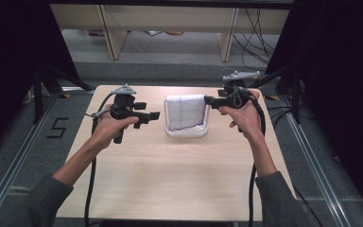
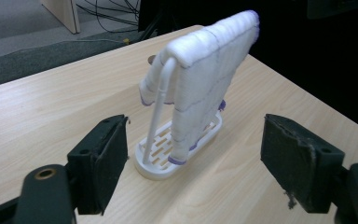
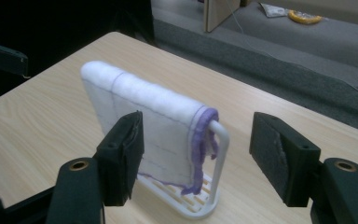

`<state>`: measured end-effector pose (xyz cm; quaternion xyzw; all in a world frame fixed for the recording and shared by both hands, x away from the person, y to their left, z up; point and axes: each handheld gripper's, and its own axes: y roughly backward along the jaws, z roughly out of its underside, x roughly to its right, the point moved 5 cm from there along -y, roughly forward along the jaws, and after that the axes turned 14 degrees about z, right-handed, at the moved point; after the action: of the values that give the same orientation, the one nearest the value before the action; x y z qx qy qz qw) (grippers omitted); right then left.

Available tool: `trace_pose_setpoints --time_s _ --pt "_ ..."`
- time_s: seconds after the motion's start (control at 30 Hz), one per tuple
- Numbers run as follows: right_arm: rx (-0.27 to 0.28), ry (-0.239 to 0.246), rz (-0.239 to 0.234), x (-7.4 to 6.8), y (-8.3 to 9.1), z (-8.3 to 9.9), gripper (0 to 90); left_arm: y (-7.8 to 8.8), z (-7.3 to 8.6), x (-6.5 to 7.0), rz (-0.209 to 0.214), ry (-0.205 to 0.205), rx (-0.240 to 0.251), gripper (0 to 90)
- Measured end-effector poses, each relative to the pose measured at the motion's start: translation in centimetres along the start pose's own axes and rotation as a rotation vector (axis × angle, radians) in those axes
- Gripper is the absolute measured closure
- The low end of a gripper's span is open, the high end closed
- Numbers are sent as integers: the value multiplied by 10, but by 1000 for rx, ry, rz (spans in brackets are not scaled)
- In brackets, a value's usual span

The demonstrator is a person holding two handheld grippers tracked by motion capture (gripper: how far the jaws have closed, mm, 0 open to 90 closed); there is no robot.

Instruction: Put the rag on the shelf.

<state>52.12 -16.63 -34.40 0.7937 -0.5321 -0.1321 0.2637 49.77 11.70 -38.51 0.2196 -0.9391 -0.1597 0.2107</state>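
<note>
a white cloth (image 1: pixel 185 112) is hung over a small white rack (image 1: pixel 186 132) near the far edge of the surface (image 1: pixel 170 179). the left hand-held gripper (image 1: pixel 155 115) and the right hand-held gripper (image 1: pixel 207 100) are held spread wide beside it, with nothing pinched.

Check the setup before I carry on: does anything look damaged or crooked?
The cloth hangs evenly over the white rack, which stands upright. One oddity: the left gripper has a frayed, torn pad.
</note>
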Motion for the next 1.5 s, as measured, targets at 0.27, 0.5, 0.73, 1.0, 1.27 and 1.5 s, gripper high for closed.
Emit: trace_pose_setpoints --time_s 0.27,0.5,0.73,1.0,1.27,1.5 --pt "27 25 -43 -14 15 10 354 5 13 15 32 -12 11 188" --pt "33 46 -67 -24 20 21 345 9 27 24 47 -21 20 177" --pt "44 51 -81 -34 24 30 323 12 36 34 66 -28 25 179" --pt "58 29 -115 -47 26 49 309 15 58 44 80 -45 23 184" --pt "58 34 -128 -57 25 66 304 18 76 47 88 -56 4 187" --pt "42 43 -145 -67 23 78 304 17 87 49 85 -58 -6 188"
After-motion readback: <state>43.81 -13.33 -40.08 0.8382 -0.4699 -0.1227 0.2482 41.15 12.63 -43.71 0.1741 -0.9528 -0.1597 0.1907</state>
